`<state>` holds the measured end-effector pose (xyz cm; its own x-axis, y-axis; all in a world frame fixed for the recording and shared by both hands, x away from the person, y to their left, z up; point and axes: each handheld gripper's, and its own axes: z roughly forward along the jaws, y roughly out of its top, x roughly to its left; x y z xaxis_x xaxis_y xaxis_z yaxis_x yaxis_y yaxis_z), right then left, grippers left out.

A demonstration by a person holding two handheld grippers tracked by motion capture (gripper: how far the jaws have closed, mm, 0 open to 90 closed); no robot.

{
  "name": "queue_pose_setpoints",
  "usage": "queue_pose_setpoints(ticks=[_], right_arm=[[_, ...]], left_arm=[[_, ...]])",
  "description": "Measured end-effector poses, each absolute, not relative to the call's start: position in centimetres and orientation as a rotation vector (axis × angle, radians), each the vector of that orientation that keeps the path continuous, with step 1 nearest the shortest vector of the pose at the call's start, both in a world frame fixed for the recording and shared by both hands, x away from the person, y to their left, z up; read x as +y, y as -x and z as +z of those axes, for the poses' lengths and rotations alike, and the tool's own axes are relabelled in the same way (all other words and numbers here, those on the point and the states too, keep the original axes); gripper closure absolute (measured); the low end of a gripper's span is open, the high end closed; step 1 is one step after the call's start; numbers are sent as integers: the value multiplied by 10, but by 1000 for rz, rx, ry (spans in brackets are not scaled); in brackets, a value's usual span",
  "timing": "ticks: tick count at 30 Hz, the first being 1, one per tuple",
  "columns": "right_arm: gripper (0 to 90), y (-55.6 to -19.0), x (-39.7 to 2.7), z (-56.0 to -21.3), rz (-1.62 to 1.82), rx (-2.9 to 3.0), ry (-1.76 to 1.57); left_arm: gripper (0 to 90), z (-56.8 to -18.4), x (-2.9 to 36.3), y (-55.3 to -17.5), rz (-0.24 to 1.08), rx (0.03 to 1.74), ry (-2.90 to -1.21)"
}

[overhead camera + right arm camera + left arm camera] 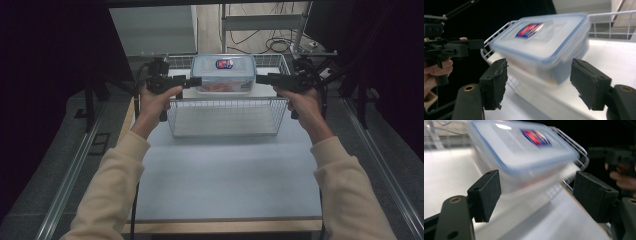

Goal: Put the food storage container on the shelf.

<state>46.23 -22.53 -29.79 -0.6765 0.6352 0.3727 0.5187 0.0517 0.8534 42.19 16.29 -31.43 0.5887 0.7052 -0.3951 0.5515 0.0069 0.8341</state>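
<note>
Judging from how things lie, the work is only at its approach: the lidded plastic food container [223,74] sits in the wire basket [225,117] at the far edge of the table [225,170], and neither gripper has a hold on it yet. What is left is the closing in, the grasp and whatever lift follows. The left gripper [196,81] points at the container's left end, its tip right beside the wall; I cannot tell if it touches. The right gripper [261,78] faces the opposite end the same way. Both sets of jaws stand wide. Seen along the left gripper [536,195], the blurred container [524,152] lies beyond and above the gap, not between the pads; along the right gripper [539,83] it [544,42] looks alike.
</note>
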Motion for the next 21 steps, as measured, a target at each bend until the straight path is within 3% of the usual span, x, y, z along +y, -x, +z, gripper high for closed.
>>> queue_pose_setpoints(ticks=[11, 21], right_arm=[[247, -385, -245, -340, 1704, 2274, -1022], [232, -362, -259, -389, 1689, 2311, -1016]], left_arm=[[227, -364, 172, -345, 150, 999, -1680], [233, -407, 173, -318, 172, 1012, -1716]])
